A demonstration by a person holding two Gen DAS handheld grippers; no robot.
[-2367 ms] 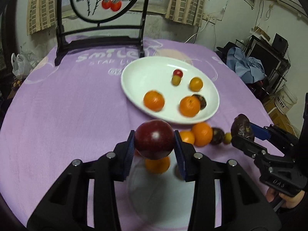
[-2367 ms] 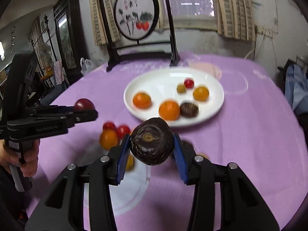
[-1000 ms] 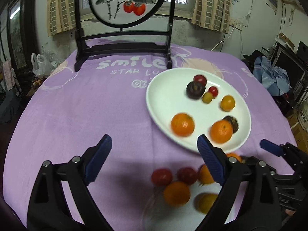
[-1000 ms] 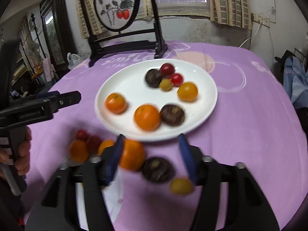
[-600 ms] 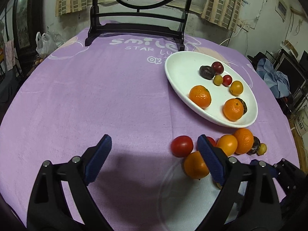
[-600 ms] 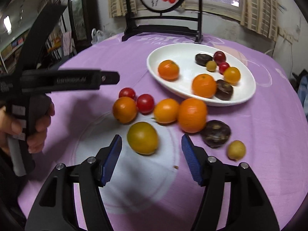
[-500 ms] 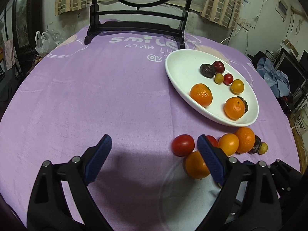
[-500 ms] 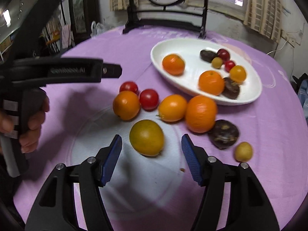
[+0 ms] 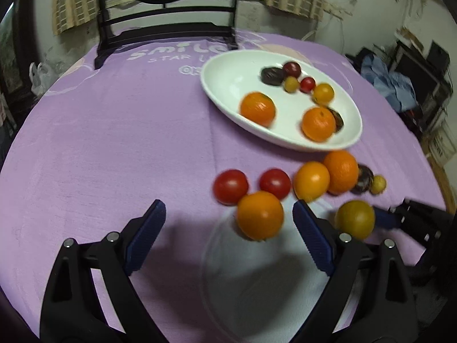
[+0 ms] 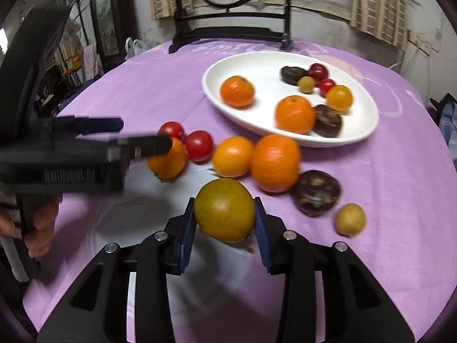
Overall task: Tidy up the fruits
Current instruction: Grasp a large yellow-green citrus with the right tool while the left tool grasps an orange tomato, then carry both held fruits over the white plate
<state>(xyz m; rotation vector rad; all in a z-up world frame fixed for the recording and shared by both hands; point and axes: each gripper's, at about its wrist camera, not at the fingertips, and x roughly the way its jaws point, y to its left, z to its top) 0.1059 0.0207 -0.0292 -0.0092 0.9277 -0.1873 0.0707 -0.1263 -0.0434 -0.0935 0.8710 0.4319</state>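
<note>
Yellow-green citrus sits clamped between pads of your right gripper, just above purple tablecloth. Your left gripper hangs with jaws wide apart, nothing between them, orange just ahead. Loose tomatoes, oranges, dark fruit lie beside white plate holding more fruit.
</note>
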